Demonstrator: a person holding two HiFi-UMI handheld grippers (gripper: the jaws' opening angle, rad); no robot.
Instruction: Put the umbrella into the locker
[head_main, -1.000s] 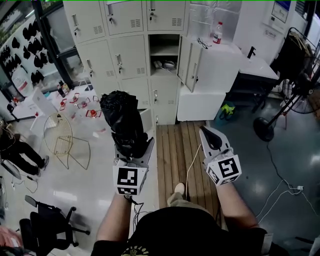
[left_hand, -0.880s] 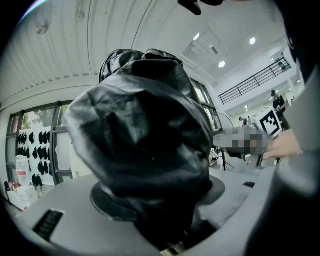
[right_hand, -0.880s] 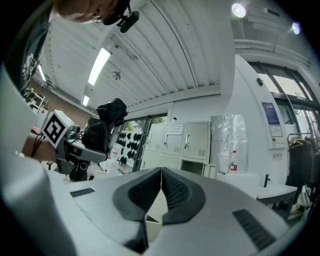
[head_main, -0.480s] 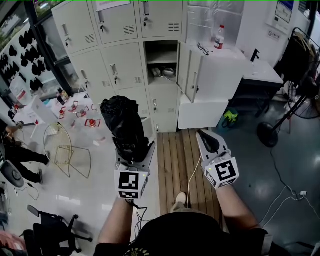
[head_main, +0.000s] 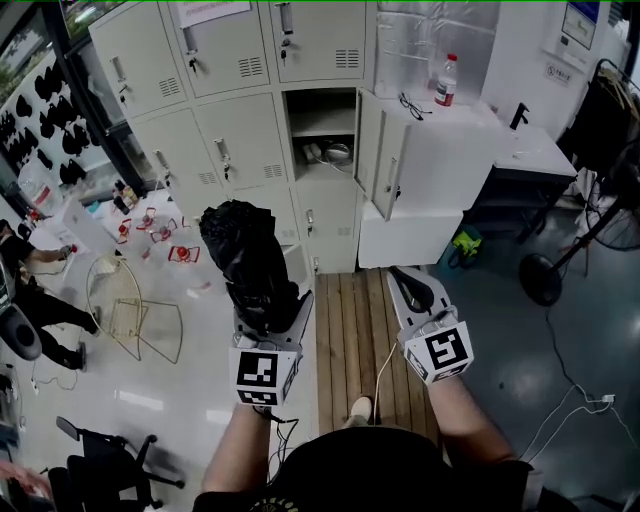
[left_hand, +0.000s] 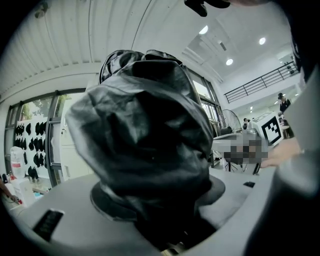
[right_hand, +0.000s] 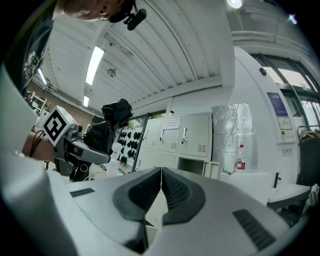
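While the open locker (head_main: 325, 135) stands well ahead, my left gripper (head_main: 270, 308) has its fingers clamped on the folded black umbrella (head_main: 245, 250) — upright, I judge, to keep it compact for the compartment; right gripper (head_main: 408, 285) fingers pressed together, empty — free for the door (head_main: 385, 155)

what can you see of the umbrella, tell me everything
The umbrella is a folded compact one, black, its crumpled, slightly glossy fabric bunched into a fat bundle. It is carried in the air, roughly level, pointing forward toward the lockers. Its near end is clamped in the left tongs, the only thing touching it. No handle or strap shows. It is not yet in the open locker.
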